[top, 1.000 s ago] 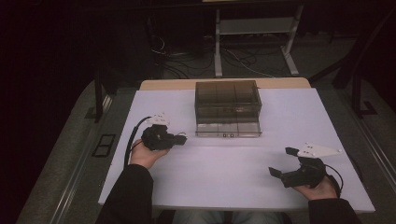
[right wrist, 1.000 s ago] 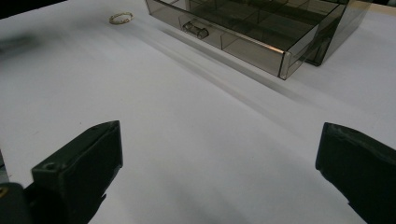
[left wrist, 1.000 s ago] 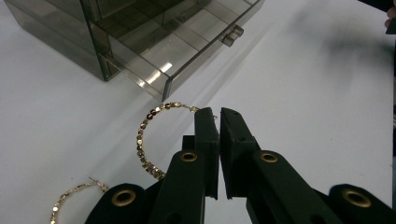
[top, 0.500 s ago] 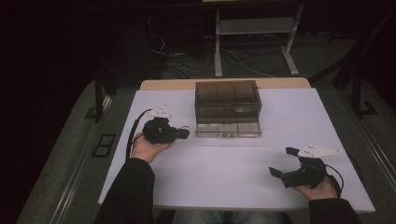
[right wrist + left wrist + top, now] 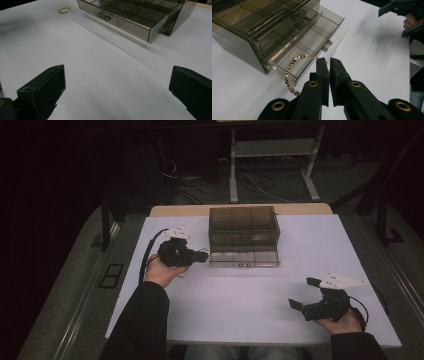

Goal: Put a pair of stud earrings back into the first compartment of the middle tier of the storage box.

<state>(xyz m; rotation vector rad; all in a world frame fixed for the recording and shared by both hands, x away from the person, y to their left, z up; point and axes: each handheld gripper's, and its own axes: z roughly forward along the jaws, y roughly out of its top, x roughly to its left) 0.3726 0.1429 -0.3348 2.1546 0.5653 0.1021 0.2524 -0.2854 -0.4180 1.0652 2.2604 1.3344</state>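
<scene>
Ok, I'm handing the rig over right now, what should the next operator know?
Left tongs: shut on the gold bracelet, held just in front of the open drawer of the smoky box.
Right tongs: open, holding nothing, low over the table's right side.
Done: drawer pulled out, bracelet picked up.
Left: probably lower the bracelet into a drawer compartment, release, then push the drawer shut.
</scene>
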